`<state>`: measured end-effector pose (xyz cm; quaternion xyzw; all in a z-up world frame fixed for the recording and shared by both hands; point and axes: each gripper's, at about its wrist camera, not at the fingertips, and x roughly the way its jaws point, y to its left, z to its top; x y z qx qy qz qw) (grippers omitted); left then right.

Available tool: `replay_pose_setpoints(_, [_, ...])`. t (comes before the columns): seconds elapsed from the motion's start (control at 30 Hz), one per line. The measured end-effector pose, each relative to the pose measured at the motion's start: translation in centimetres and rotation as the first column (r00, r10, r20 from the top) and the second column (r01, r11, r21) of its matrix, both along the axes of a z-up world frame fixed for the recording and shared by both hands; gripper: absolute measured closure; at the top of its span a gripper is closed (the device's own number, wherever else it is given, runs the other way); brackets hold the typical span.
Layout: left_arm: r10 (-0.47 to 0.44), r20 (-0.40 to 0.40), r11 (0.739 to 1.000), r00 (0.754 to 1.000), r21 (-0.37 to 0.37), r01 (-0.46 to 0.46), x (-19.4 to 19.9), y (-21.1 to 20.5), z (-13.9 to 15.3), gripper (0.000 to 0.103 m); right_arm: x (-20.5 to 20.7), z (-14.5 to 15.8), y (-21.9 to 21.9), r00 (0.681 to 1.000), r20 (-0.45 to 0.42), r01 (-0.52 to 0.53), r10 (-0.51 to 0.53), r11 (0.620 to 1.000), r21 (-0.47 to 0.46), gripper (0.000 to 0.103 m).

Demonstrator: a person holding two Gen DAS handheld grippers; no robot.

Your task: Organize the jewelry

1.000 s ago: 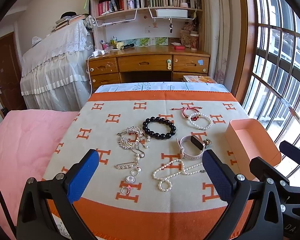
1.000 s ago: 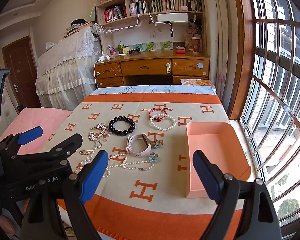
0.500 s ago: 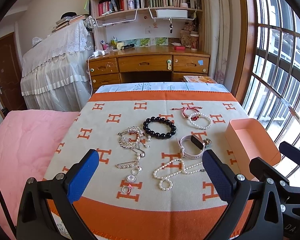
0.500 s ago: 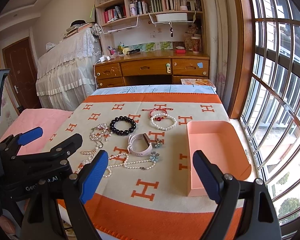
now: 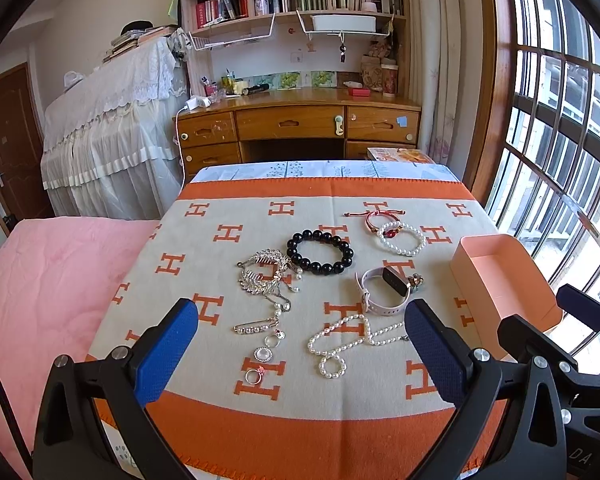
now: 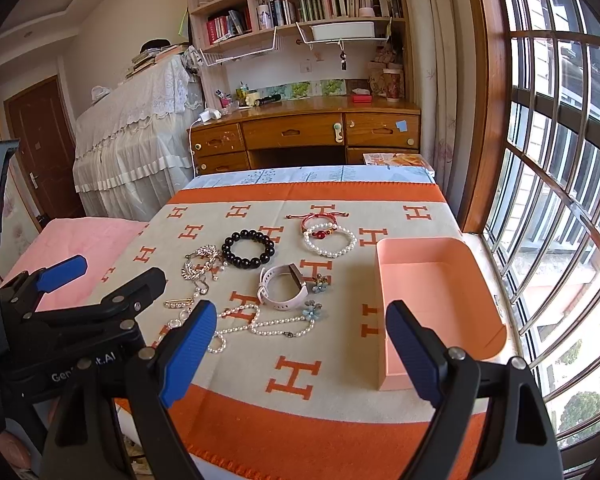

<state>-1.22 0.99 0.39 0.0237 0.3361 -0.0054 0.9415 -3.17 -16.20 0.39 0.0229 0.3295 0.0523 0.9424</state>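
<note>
The left gripper (image 5: pixel 300 344) and right gripper (image 6: pixel 300 344) both hover with jaws spread wide and empty over the near edge of the surface (image 6: pixel 236 432), covered by an orange-bordered cloth printed with "H" letters. The jewelry lies mid-cloth: black bead bracelet (image 5: pixel 320 251), pink watch (image 6: pixel 281 288), pearl necklace (image 5: pixel 350 338), silver pieces (image 5: pixel 265 271). The pink box (image 6: pixel 432 280) sits open at the right edge beside the window (image 6: pixel 548 160).

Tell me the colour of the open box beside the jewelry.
Pale pink box, clearest in the right wrist view.
</note>
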Motion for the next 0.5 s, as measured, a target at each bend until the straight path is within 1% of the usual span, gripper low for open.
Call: replay_pose_setpoints(0.5, [0.002,-0.012,1.000,1.000,0.000,-0.002,-0.42,0.35,-0.21,0.001,-0.32,-0.37,0.71,1.000,-0.013,-0.002,0.002,1.000,0.010,0.015])
